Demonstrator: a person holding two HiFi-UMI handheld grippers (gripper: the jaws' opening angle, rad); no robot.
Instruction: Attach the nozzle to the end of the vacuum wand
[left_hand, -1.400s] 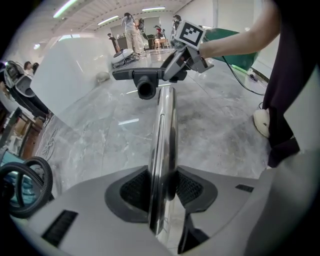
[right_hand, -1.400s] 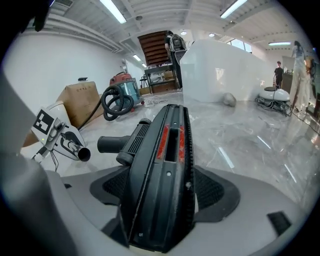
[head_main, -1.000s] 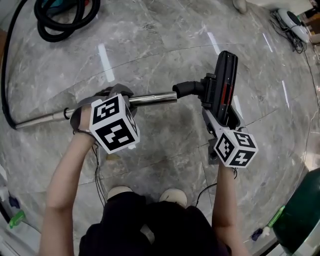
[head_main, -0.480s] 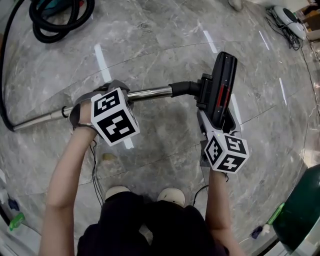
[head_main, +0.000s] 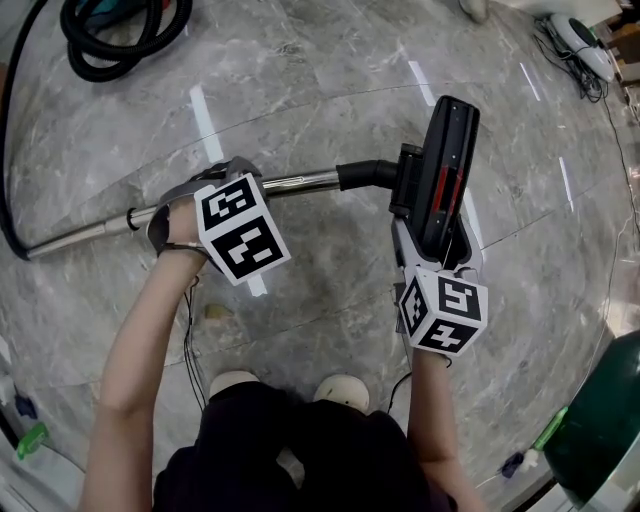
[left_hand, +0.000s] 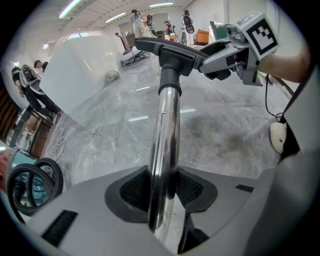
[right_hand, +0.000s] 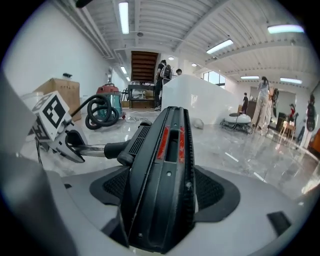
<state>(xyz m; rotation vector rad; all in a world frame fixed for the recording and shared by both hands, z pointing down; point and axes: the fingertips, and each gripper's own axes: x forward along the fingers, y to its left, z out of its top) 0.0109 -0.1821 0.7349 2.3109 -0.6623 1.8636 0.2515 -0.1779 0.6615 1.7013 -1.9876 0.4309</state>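
Note:
The chrome vacuum wand lies level over the marble floor, running from lower left to the middle of the head view. My left gripper is shut on the wand partway along it; in the left gripper view the tube passes straight between the dark pads. The black floor nozzle stands lengthwise in my right gripper, which is shut on its near end. The nozzle's neck sits over the wand's tip. In the right gripper view the nozzle fills the middle and the left gripper shows at the left.
A coiled black hose lies at the top left, with a length running down the left edge. A green body stands at the bottom right. The person's shoes are below the wand. A red vacuum and people stand far off.
The nozzle's neck, which sat slightly askew against the wand's tip, now lines up with the wand and covers its end. Both hands kept nearly in place.

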